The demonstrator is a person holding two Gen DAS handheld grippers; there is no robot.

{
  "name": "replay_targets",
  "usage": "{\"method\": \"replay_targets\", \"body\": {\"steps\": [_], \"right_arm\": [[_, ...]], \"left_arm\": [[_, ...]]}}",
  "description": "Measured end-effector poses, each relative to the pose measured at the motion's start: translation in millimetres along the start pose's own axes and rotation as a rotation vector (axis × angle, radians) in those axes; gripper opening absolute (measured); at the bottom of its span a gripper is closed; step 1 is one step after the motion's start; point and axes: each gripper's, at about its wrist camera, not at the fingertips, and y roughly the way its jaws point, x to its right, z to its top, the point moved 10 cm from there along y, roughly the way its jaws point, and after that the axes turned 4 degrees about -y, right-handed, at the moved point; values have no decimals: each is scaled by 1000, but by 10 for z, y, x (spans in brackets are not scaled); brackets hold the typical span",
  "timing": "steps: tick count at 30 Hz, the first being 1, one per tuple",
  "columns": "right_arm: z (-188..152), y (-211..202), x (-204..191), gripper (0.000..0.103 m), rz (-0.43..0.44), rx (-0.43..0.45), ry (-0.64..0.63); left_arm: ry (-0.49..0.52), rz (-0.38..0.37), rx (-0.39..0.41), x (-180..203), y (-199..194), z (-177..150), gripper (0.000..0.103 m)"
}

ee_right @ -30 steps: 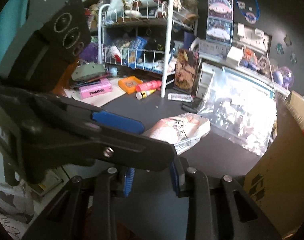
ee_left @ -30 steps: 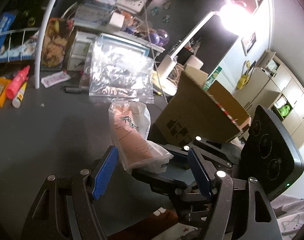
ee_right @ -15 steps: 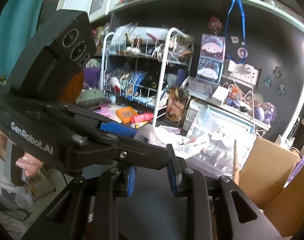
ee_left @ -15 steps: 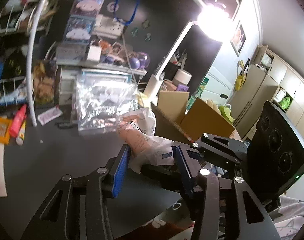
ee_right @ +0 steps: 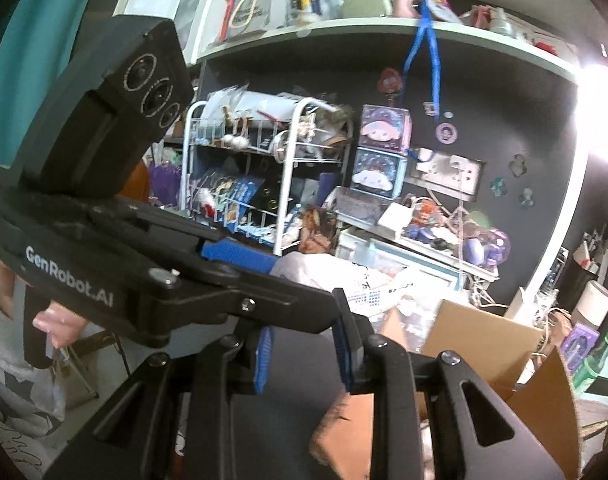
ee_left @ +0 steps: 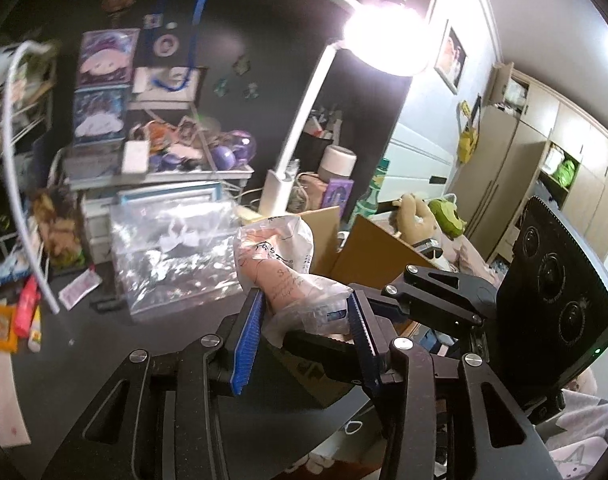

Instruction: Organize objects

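Pink packet in crinkled clear wrapper (ee_left: 282, 268), tilted upright, held aloft

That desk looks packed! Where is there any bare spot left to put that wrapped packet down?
The dark desk top is bare in front of the clear plastic bag, between the red and yellow tubes at left and the cardboard box at right. Behind the bag, the white wire rack and the low shelf are crammed. The packet sits in the left claw.

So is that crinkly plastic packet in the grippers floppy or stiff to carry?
Probably floppy: the plastic packet bulges and creases where the left gripper pinches it. Likely light, since a hold on one end keeps it aloft. The glossy film may be slippery.
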Motion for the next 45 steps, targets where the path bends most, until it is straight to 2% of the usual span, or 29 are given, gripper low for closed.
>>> {"method": "replay_targets", "body": {"steps": [7, 14, 21, 28, 29, 31, 33, 45], "right_arm": [[-122, -189, 453, 24, -55, -17, 41], [-402, -282, 913, 24, -90, -125, 88], [-630, -267, 1157, 24, -104, -242, 97], [-744, -269, 1261, 25, -107, -294, 109], [-751, -270, 1266, 25, -107, -297, 110], [-762, -272, 1276, 31, -112, -304, 108], [-762, -276, 1277, 43, -115, -305, 106], [-733, -320, 1190, 53, -99, -302, 117]], "left_arm": [[61, -42, -56, 331, 424, 145, 38], [80, -100, -131, 569, 892, 173, 38], [79, -135, -188, 680, 1166, 144, 38], [82, -147, -219, 737, 1271, 106, 38], [82, -145, -221, 734, 1284, 105, 40], [80, -144, -221, 724, 1285, 104, 51], [81, -148, -213, 726, 1270, 114, 62], [102, -127, -150, 687, 1032, 164, 79]]}}
